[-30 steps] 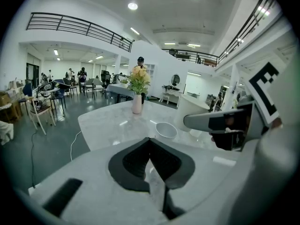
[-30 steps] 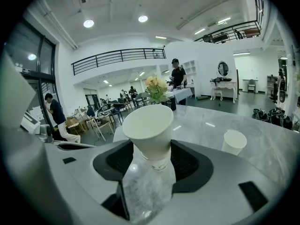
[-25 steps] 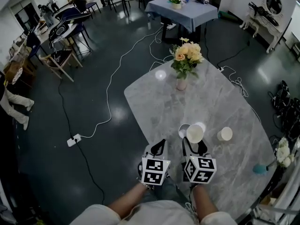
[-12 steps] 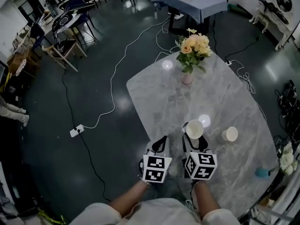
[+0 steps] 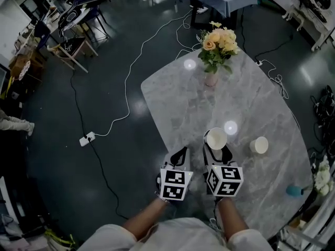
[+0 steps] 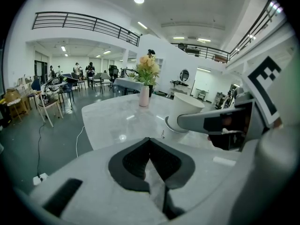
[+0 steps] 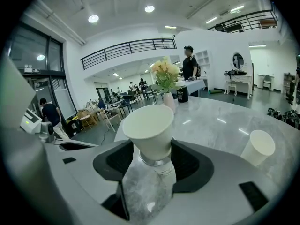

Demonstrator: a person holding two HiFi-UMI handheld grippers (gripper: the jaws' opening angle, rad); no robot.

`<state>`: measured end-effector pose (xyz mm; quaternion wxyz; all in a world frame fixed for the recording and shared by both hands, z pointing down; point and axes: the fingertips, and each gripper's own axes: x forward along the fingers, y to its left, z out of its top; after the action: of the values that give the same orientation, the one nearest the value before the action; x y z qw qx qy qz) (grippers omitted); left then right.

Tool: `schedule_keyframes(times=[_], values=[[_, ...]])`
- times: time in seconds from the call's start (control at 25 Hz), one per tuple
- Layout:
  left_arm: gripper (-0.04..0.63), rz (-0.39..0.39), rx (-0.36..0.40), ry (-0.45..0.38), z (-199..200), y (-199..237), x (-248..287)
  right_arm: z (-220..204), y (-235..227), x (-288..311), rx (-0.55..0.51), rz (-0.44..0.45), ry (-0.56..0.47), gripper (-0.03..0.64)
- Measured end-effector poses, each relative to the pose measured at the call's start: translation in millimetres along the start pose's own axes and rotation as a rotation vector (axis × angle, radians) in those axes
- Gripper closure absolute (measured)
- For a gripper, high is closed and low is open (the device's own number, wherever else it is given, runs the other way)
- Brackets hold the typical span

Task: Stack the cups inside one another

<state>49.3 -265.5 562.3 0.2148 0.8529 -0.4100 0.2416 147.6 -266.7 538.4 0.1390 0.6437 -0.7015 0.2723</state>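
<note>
My right gripper (image 5: 216,148) (image 7: 153,149) is shut on a white paper cup (image 5: 216,138) (image 7: 149,128), mouth up and a little tilted. The cup's base sits in the mouth of a second white cup (image 6: 169,131) (image 7: 165,171), of which only the rim and part of the side show. In the left gripper view the held cup (image 6: 186,108) rises to the right. A third white cup (image 5: 258,145) (image 7: 257,147) stands alone on the grey marble table (image 5: 178,103), to the right. My left gripper (image 5: 178,157) (image 6: 150,142) is shut and holds nothing, just left of the right one.
A pink vase of yellow flowers (image 5: 211,76) (image 6: 144,95) stands at the table's far end. The table's near-left edge runs just under my left gripper. A teal object (image 5: 294,191) lies near the right edge. Cables (image 5: 125,82) cross the dark floor at left.
The held cup has moved over the second cup, whose open mouth showed beside it before and is now nearly covered. The head view has shifted a little; the left gripper has stayed put.
</note>
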Motion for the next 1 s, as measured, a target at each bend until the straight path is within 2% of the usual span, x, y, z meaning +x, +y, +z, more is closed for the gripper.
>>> schedule_keyframes(times=[0.44, 1.0], values=[[0.6, 0.018, -0.003, 0.006, -7.3, 2.0, -5.7, -13.5, -3.9, -0.8, 0.002, -0.024, 0.036, 0.383], [0.6, 0.005, 0.007, -0.014, -7.5, -4.8, -19.1, -13.1, -3.0, -20.1, 0.014, -0.05, 0.002, 0.385]])
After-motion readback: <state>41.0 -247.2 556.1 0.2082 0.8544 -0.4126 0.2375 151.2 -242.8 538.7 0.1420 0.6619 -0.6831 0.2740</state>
